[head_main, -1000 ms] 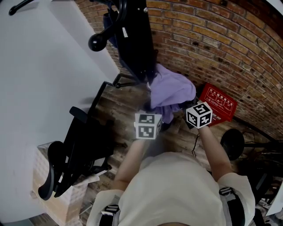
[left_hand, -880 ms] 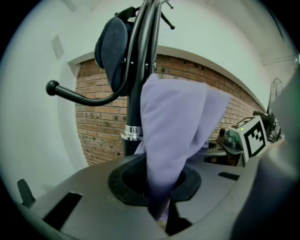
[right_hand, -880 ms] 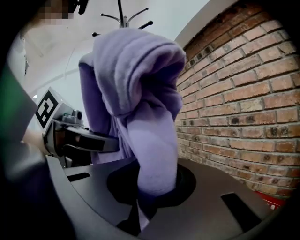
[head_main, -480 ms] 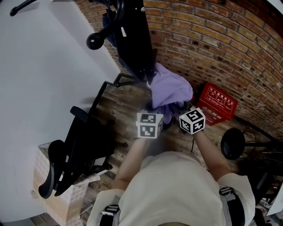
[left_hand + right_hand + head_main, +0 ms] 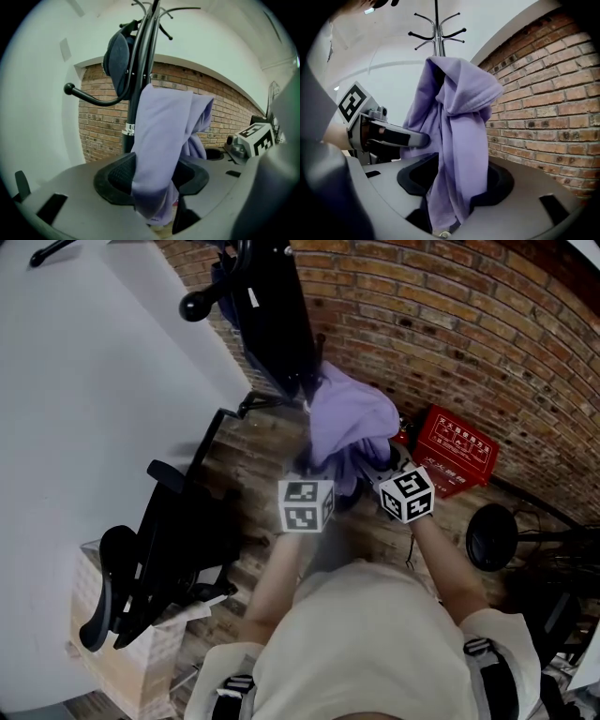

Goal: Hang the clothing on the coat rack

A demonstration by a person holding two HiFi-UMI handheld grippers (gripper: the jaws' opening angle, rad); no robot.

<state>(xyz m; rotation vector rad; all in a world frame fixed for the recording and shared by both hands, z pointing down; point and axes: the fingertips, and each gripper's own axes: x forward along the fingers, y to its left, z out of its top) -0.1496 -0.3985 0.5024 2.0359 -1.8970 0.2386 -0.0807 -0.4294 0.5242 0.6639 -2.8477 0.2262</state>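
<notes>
Since a second ago my right gripper (image 5: 454, 185) has swung in closer to my left gripper (image 5: 154, 185), and the purple garment (image 5: 349, 418) sits higher on the coat rack (image 5: 272, 320); both pairs of jaws are opening, with loose fabric hanging between each; the garment drapes against the rack's black pole, near the brick wall (image 5: 450, 324).

- Lilac garment (image 5: 349, 418) (image 5: 159, 140) (image 5: 457, 140): soft fabric, limp and creased; bunched at the top against the rack's pole, below the uppermost hooks; draped down in long vertical folds; exact hook not discernible.
- Coat rack (image 5: 272, 320) (image 5: 140, 65) (image 5: 436, 30): black, upright; slim pole with silver collar; curved, ball-tipped arms.
</notes>
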